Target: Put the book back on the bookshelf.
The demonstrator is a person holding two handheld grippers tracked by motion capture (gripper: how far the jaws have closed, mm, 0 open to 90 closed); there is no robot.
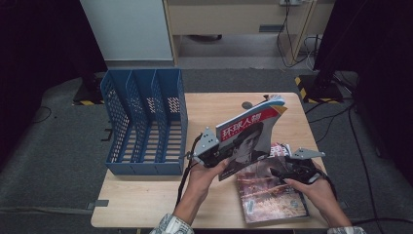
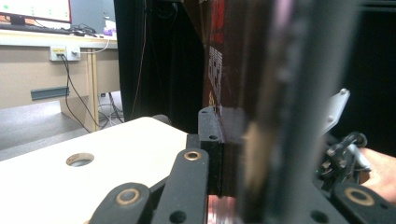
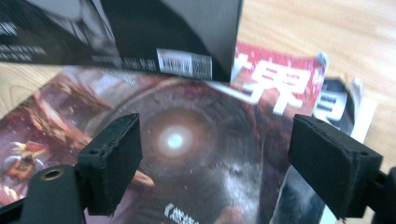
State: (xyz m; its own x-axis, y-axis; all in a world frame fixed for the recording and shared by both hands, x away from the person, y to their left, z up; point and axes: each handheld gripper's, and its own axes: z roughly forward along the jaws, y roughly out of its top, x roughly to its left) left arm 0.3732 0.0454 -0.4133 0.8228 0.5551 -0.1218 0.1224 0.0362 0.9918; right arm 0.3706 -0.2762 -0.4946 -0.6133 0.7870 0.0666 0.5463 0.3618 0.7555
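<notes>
The held magazine point(image 2: 280, 93) blurs across the left gripper view, its cover unreadable; it hides part of the lower magazine point(image 1: 272, 192).

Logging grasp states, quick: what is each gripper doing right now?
Left gripper: closed on the lifted magazine, held tilted above the table.
Right gripper: open, empty, over the flat magazine.

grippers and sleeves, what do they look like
Both grippers, left and right, are black with grey three-cornered top plates and trailing black cables. The jaws are black with brass-coloured pivot rivets; the right's pads look like foam. The sleeves are light plaid.
</notes>
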